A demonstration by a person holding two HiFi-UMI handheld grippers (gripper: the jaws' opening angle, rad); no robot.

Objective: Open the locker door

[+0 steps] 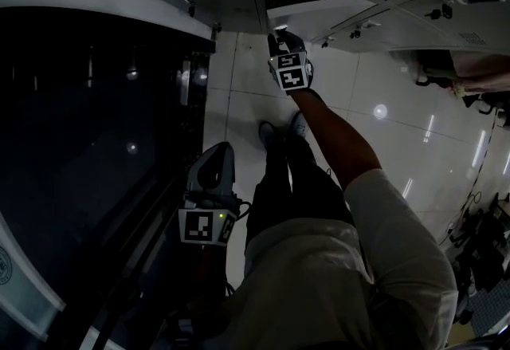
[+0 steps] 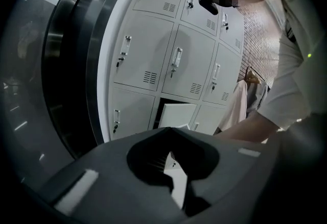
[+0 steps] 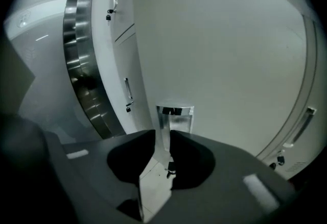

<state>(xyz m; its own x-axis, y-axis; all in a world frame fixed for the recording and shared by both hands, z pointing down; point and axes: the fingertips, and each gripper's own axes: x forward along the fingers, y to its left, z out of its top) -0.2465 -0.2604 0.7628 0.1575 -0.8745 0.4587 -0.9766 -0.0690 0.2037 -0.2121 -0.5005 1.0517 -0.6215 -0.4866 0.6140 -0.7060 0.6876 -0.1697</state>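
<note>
Right claw (image 3: 163, 136) is clamped on the upright chrome pull handle (image 3: 174, 115) of the pale grey metal locker door (image 3: 230, 49), bottom row, far side of the person. Handle's long axis is vertical and runs down into the claw; door panel spreads right of it. Door's part ajar, w/ a dark opening to its left. Left claw (image 2: 171, 130) hangs near, jaws together, empty, well apart from the lockers. Next pull prob. arcs near & right, abt a right-edge hinge.
</note>
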